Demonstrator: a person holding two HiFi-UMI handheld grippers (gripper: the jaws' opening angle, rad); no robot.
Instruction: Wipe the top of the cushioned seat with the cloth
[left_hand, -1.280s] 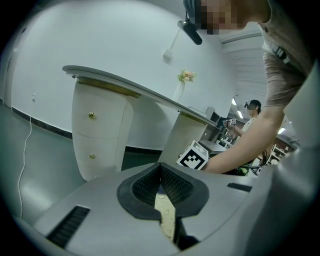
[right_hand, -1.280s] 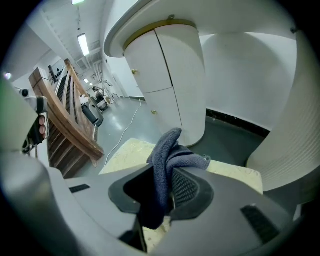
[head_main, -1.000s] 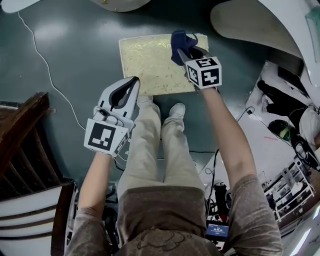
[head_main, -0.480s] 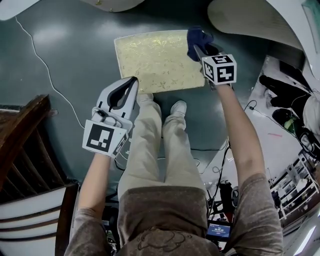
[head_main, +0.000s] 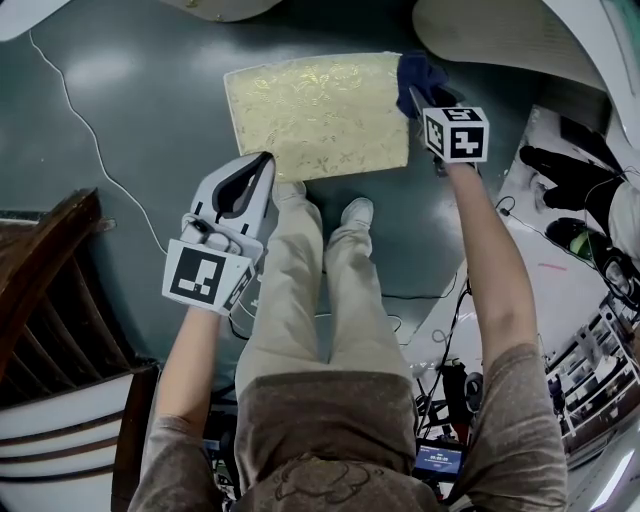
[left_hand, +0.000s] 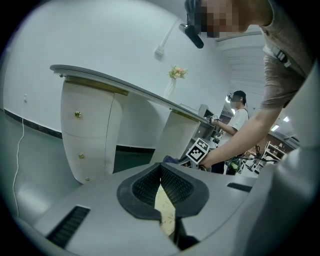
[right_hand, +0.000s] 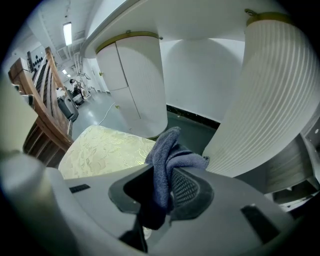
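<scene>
1. Your right hand-held gripper (head_main: 414, 95) hangs at the far right corner of the cushioned seat (head_main: 315, 115).
2. Your left hand-held gripper (head_main: 262, 165), jaws together and empty, hovers by the seat's near edge.
3. The right jaws pinch the blue cloth (head_main: 420, 72), bunched past their tips at that corner.

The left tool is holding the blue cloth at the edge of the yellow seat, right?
No, the right tool holds the blue cloth at the edge of the yellow seat. The right gripper view shows the cloth pinched between its jaws; the left tool is shut on nothing.
</scene>
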